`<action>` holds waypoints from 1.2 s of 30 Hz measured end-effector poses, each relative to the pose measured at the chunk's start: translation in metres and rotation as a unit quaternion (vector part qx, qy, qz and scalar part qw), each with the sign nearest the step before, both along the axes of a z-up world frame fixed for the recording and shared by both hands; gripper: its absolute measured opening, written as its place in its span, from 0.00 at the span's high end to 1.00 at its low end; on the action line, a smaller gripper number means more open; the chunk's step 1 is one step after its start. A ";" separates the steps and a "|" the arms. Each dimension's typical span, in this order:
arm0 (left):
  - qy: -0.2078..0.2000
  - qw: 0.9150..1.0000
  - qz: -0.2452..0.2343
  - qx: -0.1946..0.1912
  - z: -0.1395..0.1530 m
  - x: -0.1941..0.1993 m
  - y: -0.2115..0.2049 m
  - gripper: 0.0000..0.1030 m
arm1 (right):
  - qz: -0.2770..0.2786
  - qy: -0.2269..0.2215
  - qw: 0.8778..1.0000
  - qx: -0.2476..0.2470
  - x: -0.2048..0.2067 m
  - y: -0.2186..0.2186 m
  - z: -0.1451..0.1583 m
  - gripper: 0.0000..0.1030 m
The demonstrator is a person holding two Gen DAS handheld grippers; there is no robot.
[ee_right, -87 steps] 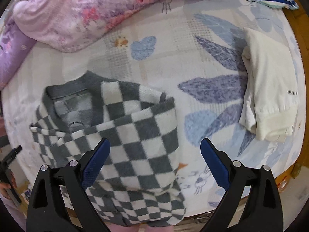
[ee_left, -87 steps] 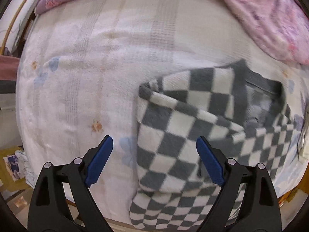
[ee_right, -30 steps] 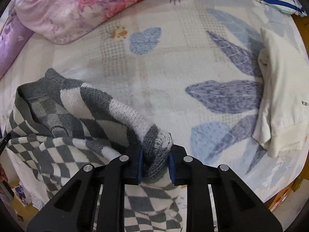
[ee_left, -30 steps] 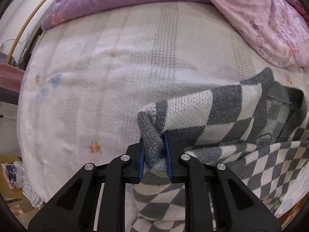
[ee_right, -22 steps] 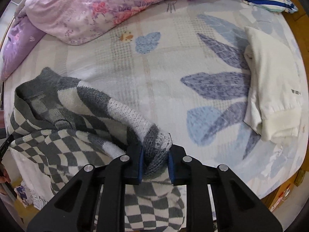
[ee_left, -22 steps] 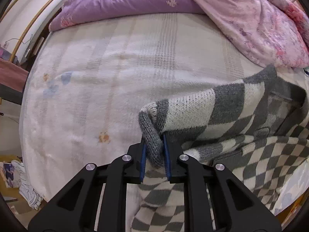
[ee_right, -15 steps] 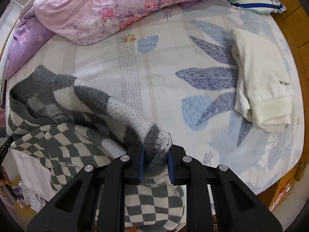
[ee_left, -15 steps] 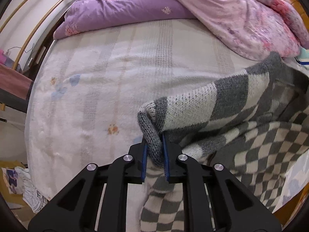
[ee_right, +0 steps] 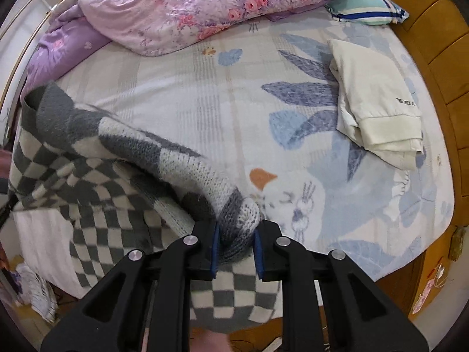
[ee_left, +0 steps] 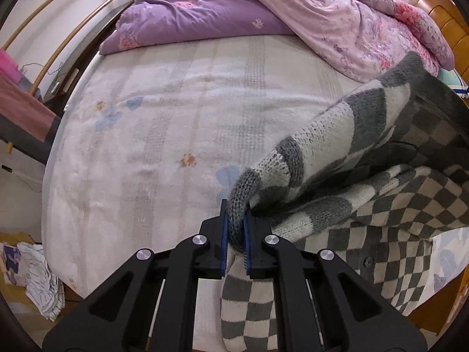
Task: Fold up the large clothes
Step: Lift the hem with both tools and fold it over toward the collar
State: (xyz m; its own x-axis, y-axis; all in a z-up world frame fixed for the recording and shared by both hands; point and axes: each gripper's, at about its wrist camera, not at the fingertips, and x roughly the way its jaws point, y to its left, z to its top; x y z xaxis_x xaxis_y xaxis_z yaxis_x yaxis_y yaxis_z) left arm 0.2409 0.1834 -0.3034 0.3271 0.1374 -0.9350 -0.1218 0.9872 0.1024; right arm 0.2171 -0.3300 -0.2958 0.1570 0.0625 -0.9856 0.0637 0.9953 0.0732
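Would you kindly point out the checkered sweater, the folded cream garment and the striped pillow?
checkered sweater [ee_right: 187,164]: right wrist view, knit fold above the jaws.
folded cream garment [ee_right: 372,94]: right wrist view, flat top.
striped pillow [ee_right: 366,8]: right wrist view, its middle.

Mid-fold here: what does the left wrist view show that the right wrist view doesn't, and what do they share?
Left wrist only: the left tongs, shut on a bunched edge of the checkered sweater, and a pile of cloth on the floor.

Right wrist only: the right tongs, shut on another sweater edge, the folded cream garment, and a striped pillow.

Both: the sweater, the patterned bed sheet and the pink floral quilt.
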 end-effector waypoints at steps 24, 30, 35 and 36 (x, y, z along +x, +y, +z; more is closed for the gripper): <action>0.114 0.987 0.096 -0.061 -0.171 -0.267 0.027 0.90 | -0.038 0.109 0.993 -0.025 -0.260 -0.009 -0.175 0.75; 0.127 0.962 0.173 -0.170 -0.158 -0.299 0.030 0.53 | -0.143 0.114 0.981 0.066 -0.304 -0.026 -0.159 0.20; 0.127 0.934 0.206 -0.264 -0.173 -0.305 0.013 0.41 | -0.224 0.109 0.948 0.196 -0.322 -0.031 -0.159 0.17; 0.130 0.927 0.213 -0.279 -0.179 -0.304 0.010 0.41 | -0.233 0.111 0.939 0.227 -0.320 -0.027 -0.166 0.17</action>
State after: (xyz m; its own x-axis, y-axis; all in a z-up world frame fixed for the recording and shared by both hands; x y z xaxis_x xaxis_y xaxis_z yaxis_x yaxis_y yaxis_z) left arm -0.0630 0.1931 -0.4825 0.1086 -0.3265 -0.9389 -0.5552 0.7636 -0.3297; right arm -0.1033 -0.3565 -0.4614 0.0648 0.4597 -0.8857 0.5489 0.7248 0.4163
